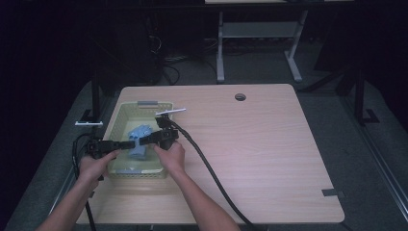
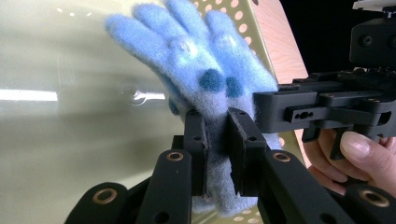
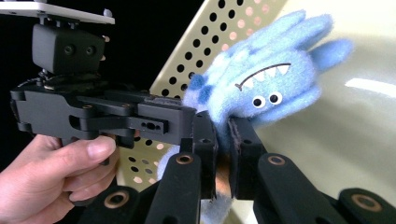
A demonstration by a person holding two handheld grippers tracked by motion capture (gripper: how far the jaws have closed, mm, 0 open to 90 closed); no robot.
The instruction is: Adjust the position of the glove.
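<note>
- Left gripper view: the left gripper has its jaws pinched narrow on the cuff of a fuzzy blue glove.
- Right gripper view: the right gripper is clamped on the same glove — beside the other's grip.
- The glove hangs over a perforated pale-green basket at the table's left.
- It looks soft, light and floppy — probably best held by the cuff.
</note>
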